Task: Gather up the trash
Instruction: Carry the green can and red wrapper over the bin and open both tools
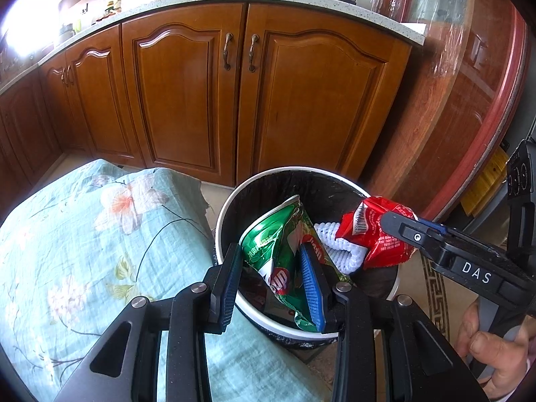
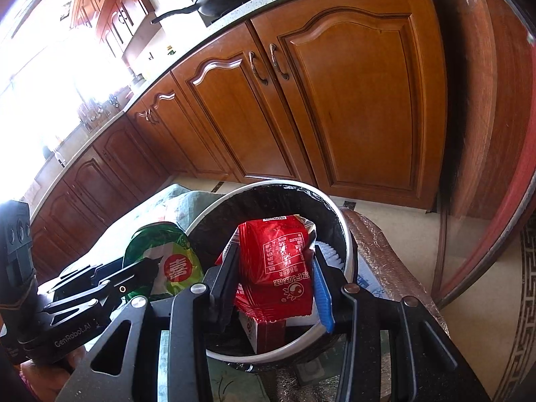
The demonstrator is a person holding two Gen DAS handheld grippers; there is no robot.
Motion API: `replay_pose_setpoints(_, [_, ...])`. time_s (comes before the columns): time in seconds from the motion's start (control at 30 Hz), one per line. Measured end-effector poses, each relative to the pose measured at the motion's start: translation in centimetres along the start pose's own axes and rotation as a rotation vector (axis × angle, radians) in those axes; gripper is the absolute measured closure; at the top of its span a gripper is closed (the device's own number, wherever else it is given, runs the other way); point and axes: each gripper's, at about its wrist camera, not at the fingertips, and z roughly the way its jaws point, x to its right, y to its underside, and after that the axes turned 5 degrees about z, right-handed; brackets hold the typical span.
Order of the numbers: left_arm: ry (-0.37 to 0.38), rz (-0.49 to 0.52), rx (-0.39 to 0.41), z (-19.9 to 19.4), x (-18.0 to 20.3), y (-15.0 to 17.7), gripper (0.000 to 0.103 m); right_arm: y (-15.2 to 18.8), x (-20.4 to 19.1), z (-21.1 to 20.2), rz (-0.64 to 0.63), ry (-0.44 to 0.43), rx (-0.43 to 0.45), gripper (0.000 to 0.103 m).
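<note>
A round white bin with a black liner (image 1: 268,184) stands below me, also in the right wrist view (image 2: 335,211). My left gripper (image 1: 273,279) is shut on a crumpled green snack bag (image 1: 271,234) over the bin's mouth; the bag shows in the right wrist view (image 2: 167,254). My right gripper (image 2: 274,274) is shut on a red snack wrapper (image 2: 278,261) above the bin; in the left wrist view it (image 1: 402,231) holds the red wrapper (image 1: 378,234). A white foam net (image 1: 338,248) lies inside the bin.
A table with a teal floral cloth (image 1: 83,251) is left of the bin. Brown kitchen cabinets (image 1: 234,93) stand behind it. A round glass-topped table edge (image 1: 485,117) curves on the right. A red box (image 2: 264,331) sits in the bin.
</note>
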Motion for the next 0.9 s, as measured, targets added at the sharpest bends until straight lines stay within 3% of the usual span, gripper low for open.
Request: replay_pose_setpoints(0.9, [-0.01, 0.005, -0.046, 2.3, 0.8, -0.9, 0.069, -0.7, -0.2, 1.8, -0.034, 0.051, -0.048, 0.061])
